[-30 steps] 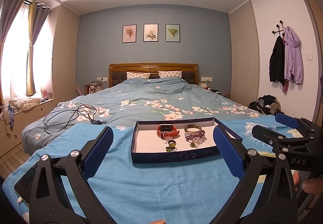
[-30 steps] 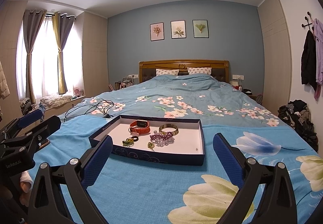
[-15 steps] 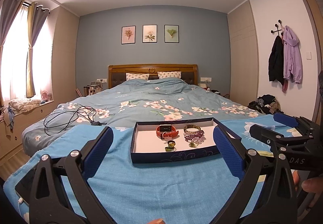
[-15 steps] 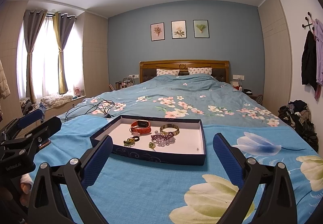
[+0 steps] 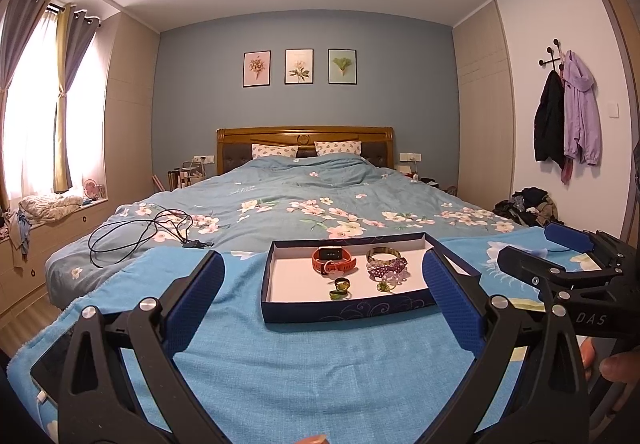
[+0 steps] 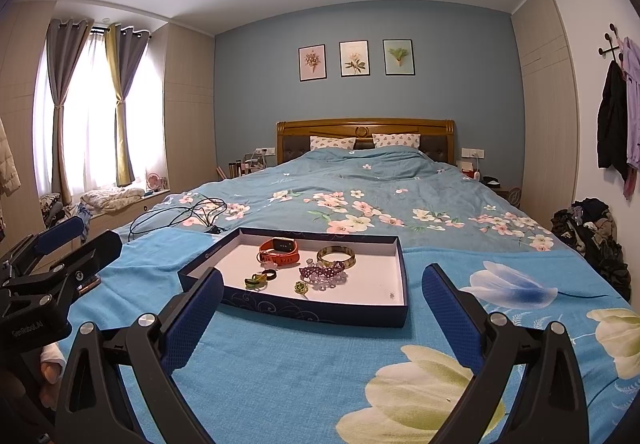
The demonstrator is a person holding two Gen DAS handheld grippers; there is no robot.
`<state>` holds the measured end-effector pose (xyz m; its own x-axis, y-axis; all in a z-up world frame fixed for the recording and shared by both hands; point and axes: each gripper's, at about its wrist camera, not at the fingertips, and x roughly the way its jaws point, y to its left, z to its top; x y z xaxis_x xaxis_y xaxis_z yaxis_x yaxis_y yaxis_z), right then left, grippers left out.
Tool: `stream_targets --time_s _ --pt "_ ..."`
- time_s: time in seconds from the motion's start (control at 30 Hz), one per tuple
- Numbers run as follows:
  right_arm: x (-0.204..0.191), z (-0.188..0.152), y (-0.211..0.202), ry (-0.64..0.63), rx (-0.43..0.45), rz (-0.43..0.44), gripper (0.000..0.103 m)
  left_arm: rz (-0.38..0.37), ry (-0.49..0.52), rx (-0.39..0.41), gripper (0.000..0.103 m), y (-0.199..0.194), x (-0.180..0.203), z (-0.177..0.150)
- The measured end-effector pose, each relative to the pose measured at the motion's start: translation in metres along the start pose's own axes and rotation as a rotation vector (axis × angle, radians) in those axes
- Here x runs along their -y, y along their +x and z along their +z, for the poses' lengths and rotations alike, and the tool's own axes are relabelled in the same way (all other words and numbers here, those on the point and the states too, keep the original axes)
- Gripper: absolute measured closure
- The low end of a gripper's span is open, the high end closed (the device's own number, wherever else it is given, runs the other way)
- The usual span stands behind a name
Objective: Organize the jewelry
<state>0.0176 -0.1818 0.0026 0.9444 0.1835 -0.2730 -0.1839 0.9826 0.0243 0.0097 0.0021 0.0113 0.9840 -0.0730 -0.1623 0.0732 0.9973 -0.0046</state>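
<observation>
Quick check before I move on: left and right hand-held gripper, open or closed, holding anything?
Left hand-held gripper: open, holding nothing, short of the tray.
Right hand-held gripper: open, holding nothing.

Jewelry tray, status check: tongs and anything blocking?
Left tongs open, empty. Right tongs open, empty. Jewelry tray on the blanket, watch and bangle inside, untouched. Approach unobstructed.
</observation>
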Motion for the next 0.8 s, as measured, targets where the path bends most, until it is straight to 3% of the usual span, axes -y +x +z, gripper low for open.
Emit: stream_targets --time_s 0.8 --pt "0.0010 0.0012 -0.0009 0.004 0.000 0.000 0.007 -0.004 0.007 -0.009 0.006 0.0011 0.0038 -0.0033"
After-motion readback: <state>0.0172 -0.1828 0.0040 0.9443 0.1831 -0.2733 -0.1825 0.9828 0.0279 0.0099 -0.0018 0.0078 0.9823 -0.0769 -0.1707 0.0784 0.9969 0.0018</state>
